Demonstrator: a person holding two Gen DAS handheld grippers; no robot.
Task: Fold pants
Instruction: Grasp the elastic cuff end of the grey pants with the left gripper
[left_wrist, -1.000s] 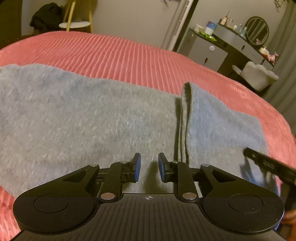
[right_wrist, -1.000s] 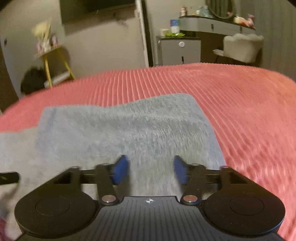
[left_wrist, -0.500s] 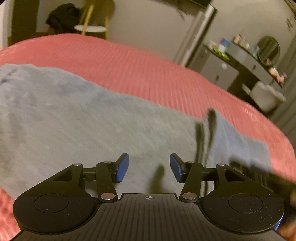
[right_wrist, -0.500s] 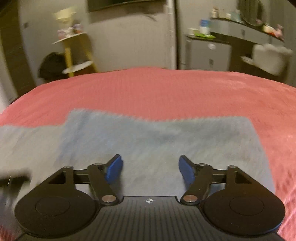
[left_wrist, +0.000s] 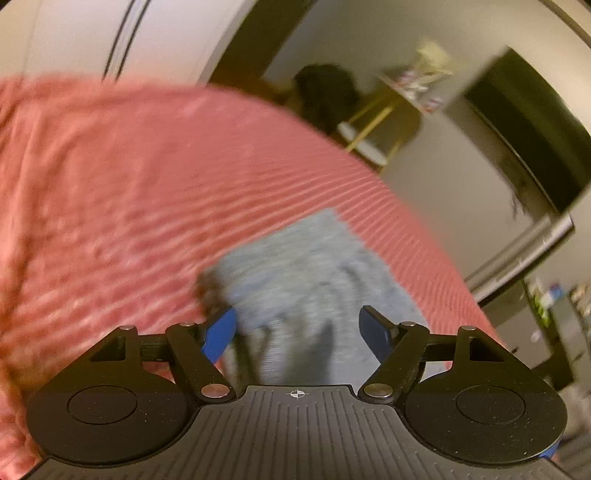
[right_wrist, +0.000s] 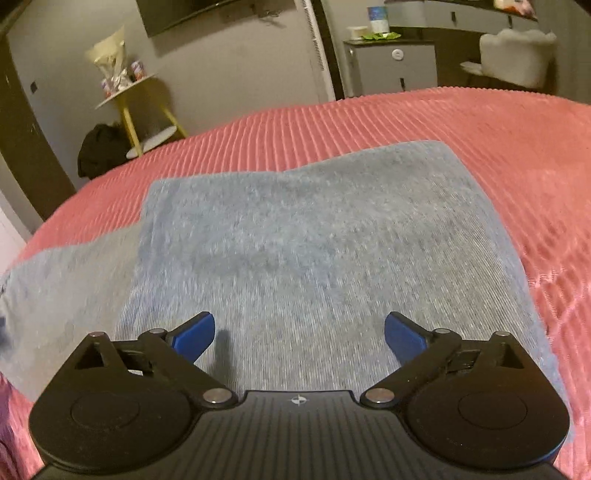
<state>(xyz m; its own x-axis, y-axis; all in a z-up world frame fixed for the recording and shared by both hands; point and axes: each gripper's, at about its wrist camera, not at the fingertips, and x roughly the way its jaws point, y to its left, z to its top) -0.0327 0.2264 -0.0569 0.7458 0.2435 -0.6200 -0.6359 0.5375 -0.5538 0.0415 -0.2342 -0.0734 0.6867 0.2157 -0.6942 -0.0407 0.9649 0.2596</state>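
The grey pants (right_wrist: 295, 236) lie flat on the red ribbed bedspread (right_wrist: 498, 140), with one folded layer on top of a longer lower layer that runs off to the left. My right gripper (right_wrist: 299, 338) is open and empty just above the near part of the folded layer. In the blurred left wrist view one end of the pants (left_wrist: 306, 273) lies ahead of my left gripper (left_wrist: 297, 330), which is open and empty low over the cloth, the bedspread (left_wrist: 129, 184) all around it.
A yellow-legged side table (right_wrist: 140, 107) with a dark bundle beside it stands past the bed's far left. A grey cabinet (right_wrist: 395, 66) and a white fluffy chair (right_wrist: 517, 55) stand beyond the far right edge.
My left gripper has swung left to the pants' end and opened wider. My right gripper has opened wider and stays over the folded layer.
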